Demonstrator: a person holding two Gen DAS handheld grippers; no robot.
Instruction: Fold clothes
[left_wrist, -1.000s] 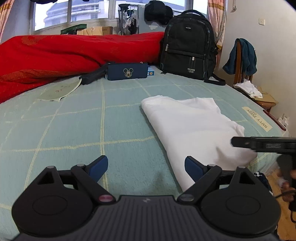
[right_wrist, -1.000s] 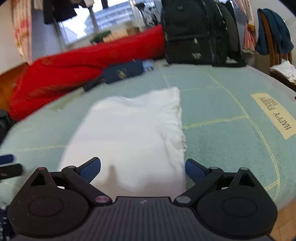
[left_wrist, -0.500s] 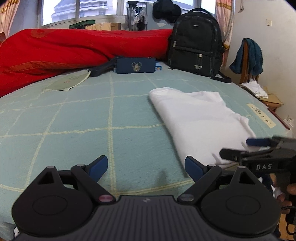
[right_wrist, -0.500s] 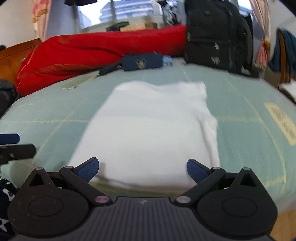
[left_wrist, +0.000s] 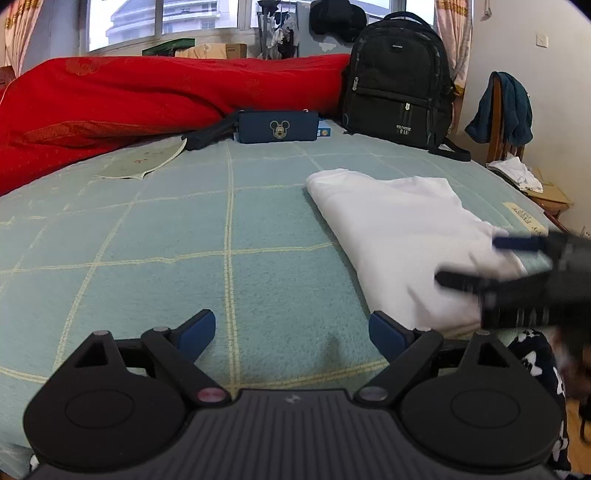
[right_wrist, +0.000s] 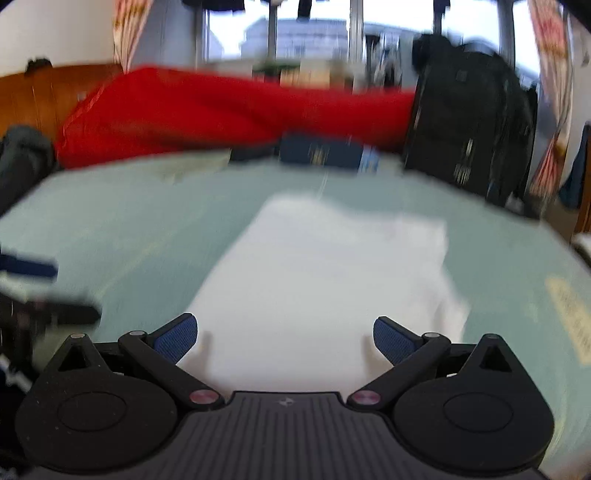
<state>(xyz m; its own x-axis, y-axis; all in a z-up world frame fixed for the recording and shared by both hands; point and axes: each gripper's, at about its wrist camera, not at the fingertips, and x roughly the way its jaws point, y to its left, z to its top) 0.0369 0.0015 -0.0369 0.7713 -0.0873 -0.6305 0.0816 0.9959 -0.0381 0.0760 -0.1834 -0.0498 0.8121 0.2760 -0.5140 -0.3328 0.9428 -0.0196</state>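
Left wrist view: left gripper (left_wrist: 291, 330) at bottom centre, jaws spread wide over bare green checked bedspread (left_wrist: 147, 258), nothing between them. Folded white garment (left_wrist: 399, 236) lies flat on the bedspread, centre right of frame. Right gripper (left_wrist: 469, 262) enters blurred from the right edge, its fingers over the near right corner of the garment; contact cannot be told.

Upper centre: navy pouch (left_wrist: 277, 126) with a Mickey Mouse emblem. Upper right: black backpack (left_wrist: 397, 77) with a small white logo patch, lettering too small to read. Red quilt (left_wrist: 147, 99) across upper left. Yellow label (left_wrist: 524, 218) on the bedspread at right edge, print illegible.

Right wrist view, motion-blurred: right gripper (right_wrist: 284, 338) at bottom centre, jaws spread, white garment (right_wrist: 332, 288) just beyond and between the tips, not pinched. Left gripper (right_wrist: 33, 291) at the left edge.
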